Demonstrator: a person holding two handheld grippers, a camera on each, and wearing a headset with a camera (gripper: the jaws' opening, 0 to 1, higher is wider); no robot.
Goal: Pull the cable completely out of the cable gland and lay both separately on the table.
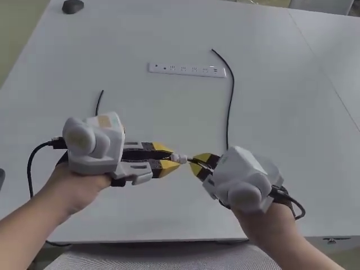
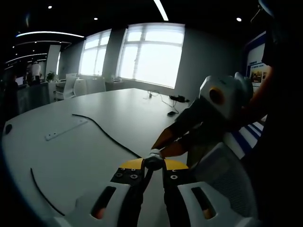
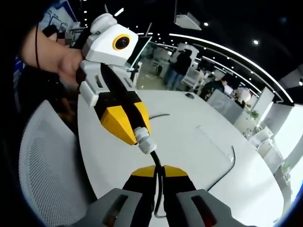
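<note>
Cable gland point(image 1: 179, 159), white, hangs above the table point(image 1: 292, 169) near its front edge, clamped in the left gripper point(image 1: 171, 160). The right gripper point(image 1: 196, 162) pinches the black cable point(image 1: 230, 112) just beside it. Left gripper view: the jaws sit narrow on the gland, with broad bare tabletop beyond. Right gripper view: the jaws are closed on the cable, which enters the gland, so by my judgement nothing is separated or laid down yet. The power strip point(image 1: 188, 70) lies well apart.
</note>
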